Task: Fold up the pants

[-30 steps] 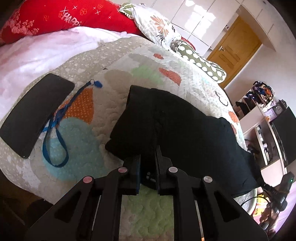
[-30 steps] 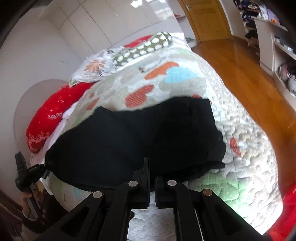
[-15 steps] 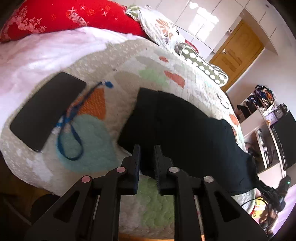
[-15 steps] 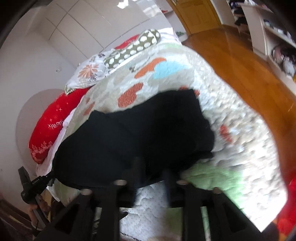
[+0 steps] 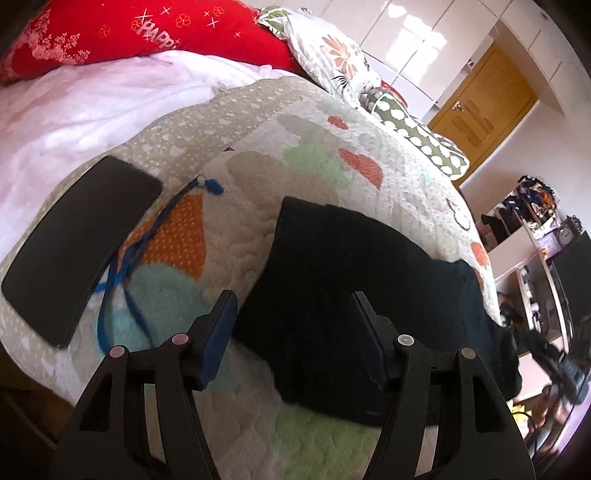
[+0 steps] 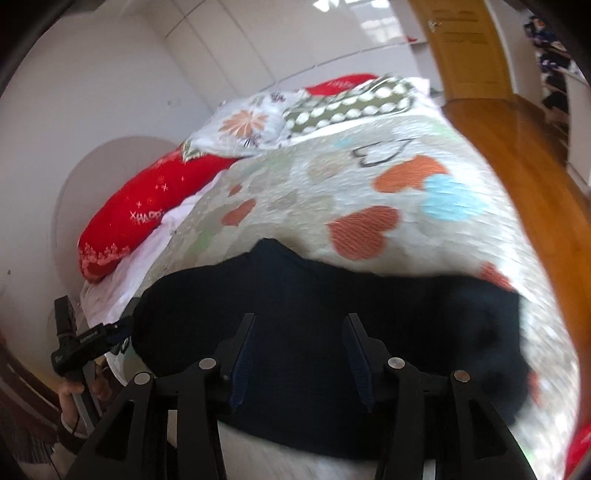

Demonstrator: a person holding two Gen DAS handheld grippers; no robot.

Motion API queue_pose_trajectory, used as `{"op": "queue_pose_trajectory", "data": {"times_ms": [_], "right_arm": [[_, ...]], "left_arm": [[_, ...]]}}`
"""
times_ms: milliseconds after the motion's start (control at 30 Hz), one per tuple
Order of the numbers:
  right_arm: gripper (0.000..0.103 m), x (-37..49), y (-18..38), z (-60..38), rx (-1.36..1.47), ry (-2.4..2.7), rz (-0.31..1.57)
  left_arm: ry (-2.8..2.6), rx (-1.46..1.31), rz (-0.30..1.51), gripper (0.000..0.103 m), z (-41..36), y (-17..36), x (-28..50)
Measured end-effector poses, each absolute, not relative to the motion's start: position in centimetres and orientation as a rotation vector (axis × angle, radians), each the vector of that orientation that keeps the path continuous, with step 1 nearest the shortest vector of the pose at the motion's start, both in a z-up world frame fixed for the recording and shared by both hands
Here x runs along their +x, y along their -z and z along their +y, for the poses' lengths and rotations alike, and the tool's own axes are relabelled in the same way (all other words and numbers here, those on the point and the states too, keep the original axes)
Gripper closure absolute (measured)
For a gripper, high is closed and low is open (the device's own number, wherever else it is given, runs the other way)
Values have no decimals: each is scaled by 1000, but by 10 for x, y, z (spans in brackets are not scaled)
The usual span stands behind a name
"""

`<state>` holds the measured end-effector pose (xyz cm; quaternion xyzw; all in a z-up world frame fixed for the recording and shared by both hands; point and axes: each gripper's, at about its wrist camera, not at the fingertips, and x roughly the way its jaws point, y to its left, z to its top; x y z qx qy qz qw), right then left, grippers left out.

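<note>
The black pants (image 5: 351,280) lie folded in a long flat band on the heart-patterned quilt (image 5: 258,173) of the bed. My left gripper (image 5: 291,314) is open and empty, just above the near left end of the pants. The pants also show in the right wrist view (image 6: 332,295), where my right gripper (image 6: 299,332) is open and empty over their near edge. Neither gripper holds any cloth.
A black phone (image 5: 74,247) and a blue lanyard (image 5: 125,266) lie on the quilt left of the pants. Red (image 5: 147,33), floral (image 5: 332,55) and dotted (image 5: 417,136) pillows line the far side. A wooden floor (image 6: 517,147) lies to the right of the bed.
Both grippers were shut at the near edge of the pants; both have opened and let go. The pants lie still on the quilt.
</note>
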<state>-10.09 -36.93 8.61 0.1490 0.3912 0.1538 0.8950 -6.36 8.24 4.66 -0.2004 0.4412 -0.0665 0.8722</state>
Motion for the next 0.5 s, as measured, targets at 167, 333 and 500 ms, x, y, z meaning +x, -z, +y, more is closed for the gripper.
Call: {"op": "queue_pose_trajectory", "data": {"times_ms": [167,333,500], "right_arm": [[51,-24,-71,-327,227,-354,874],[58,31,-34,-294,172,-404,974],[95,23,-43,-291,142,-416,908]], "left_arm": [[142,-446,940,41,82,-42,-41],[190,-364,943,47,66,-37,-36],[222,-310,870,66,67,-49,-66]]}}
